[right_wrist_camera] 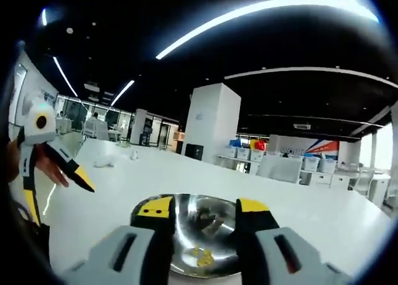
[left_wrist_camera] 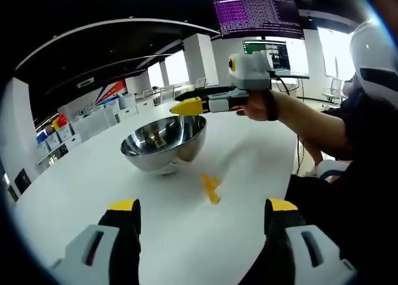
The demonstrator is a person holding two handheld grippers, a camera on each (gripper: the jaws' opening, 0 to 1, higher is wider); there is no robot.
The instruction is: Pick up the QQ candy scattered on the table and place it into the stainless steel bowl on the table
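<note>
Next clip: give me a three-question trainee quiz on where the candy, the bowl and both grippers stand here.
1. True or false: the stainless steel bowl is empty.
2. Where does the loose yellow candy lie? A) on the table beside the bowl B) on the bowl's rim C) in a gripper
3. Fill in: the right gripper hovers above the ____.

Key
1. False: yellow candy lies inside.
2. A
3. bowl; the left gripper is open, empty.

The right tool (right_wrist_camera: 202,211) hangs over the steel bowl (right_wrist_camera: 205,235) on the white table (right_wrist_camera: 311,216), jaws a little apart with nothing between them. Yellow candy (right_wrist_camera: 202,256) lies in the bowl. The left tool (right_wrist_camera: 84,179) shows at the left edge.
</note>
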